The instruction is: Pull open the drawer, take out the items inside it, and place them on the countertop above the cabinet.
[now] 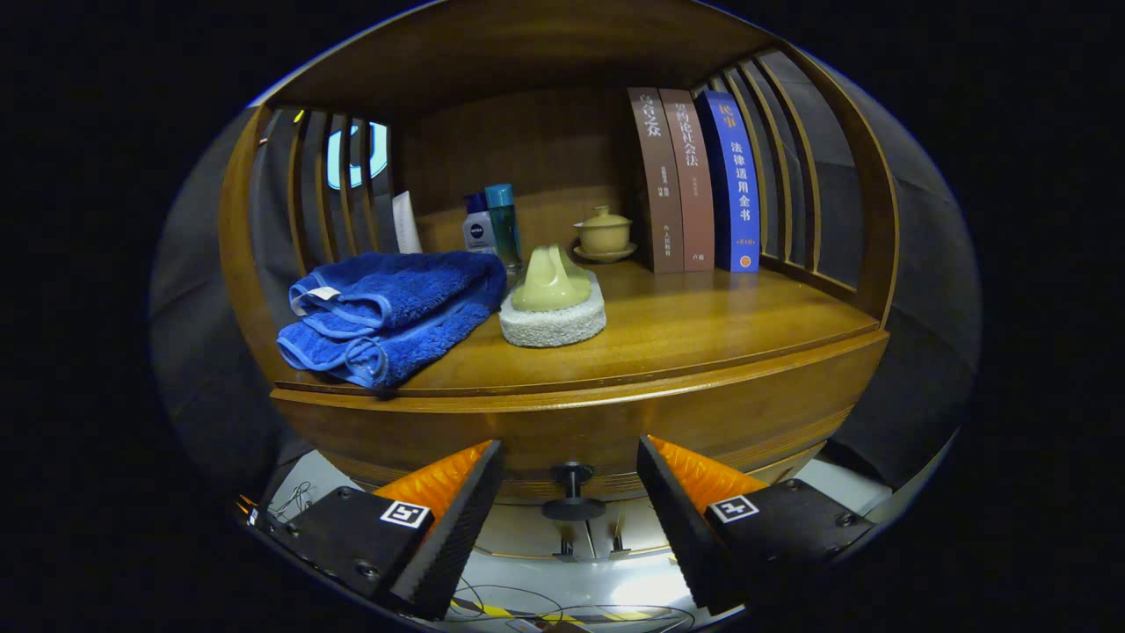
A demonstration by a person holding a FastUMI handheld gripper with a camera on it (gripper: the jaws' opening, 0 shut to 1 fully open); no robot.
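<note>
Between my fingers: the gripper (569, 492) is spread wide with nothing in it, and I see the dark round drawer knob (572, 494) sitting in the gap, touched by neither finger.
Fingers: two, ribbed on their inner faces, each body carrying one square marker.
Drawer: one, its wooden front (615, 422) just beyond my fingertips and directly under the countertop lip; I see it closed, flush with the cabinet, with a grooved band along its lower edge.
Knob: one, a short stem ending in a flat disc, standing out of the drawer front toward me.
Countertop: one glossy brown wooden surface (729, 325) above the drawer, bare on the side ahead of my right finger.
Towel: one blue folded towel (387, 312) at the front, on the left-finger side, its lower fold hanging slightly over the edge.
Sponge: one pale round scrubber (554, 308) with a cream handle on top, just beside the towel, touching or nearly so.
Bottles: two, one white-bodied (479, 230) and one teal (504, 224), standing together behind the towel.
Lidded cup: one cream cup (603, 233) on a saucer, further back.
Books: three upright, two brown (672, 180) and one blue (731, 180), against the slatted side rail.
Below the drawer: loose wires (527, 602) on a pale floor.
</note>
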